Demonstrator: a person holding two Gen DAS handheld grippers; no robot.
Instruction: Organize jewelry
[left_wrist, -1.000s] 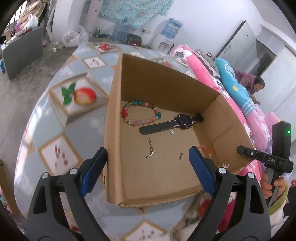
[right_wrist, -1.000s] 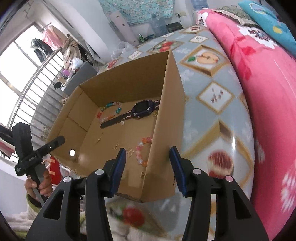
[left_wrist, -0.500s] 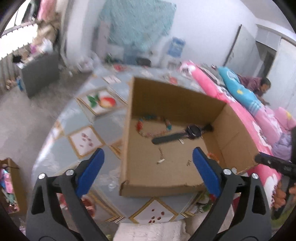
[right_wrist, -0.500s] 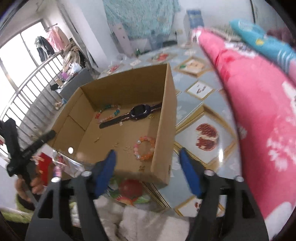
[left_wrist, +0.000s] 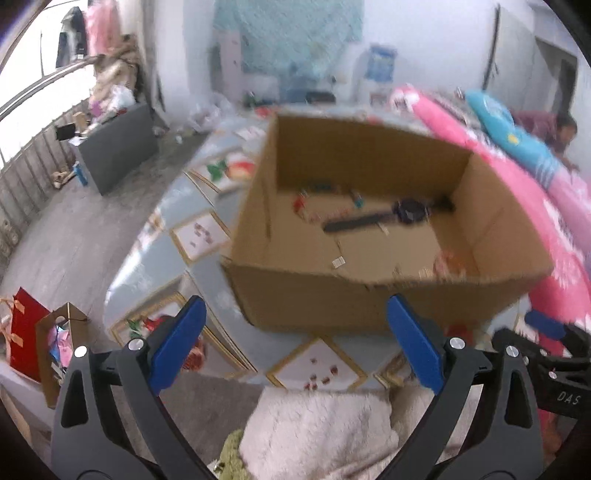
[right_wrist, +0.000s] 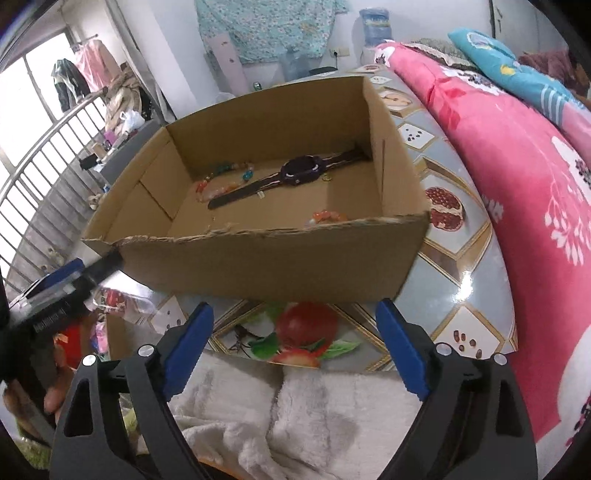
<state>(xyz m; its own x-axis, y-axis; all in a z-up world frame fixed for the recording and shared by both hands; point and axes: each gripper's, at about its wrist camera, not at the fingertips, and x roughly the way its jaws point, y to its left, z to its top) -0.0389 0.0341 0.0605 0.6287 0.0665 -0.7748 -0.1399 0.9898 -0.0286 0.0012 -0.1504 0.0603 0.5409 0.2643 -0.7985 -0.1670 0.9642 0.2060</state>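
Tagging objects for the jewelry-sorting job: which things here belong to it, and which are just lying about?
Job:
cardboard box
watch
multicolour bead bracelet
orange bead bracelet

Lying about:
pink quilt
white fluffy cloth
red gift bag

An open-topped cardboard box (right_wrist: 266, 258) with a ragged, torn near edge holds the jewelry, each piece lying loose and flat on its floor. A dark purple wristwatch (right_wrist: 300, 173), strap stretched out straight, lies slantwise near the box's far wall, one strap end reaching its far right corner. Just left of the watch, also toward the far wall, sits a bracelet of multicoloured beads (right_wrist: 225, 182) in red, teal and pale tones. A second bracelet of orange and pink beads (right_wrist: 327, 217) rests against the box's near wall, towards its right side, partly hidden behind the torn edge.
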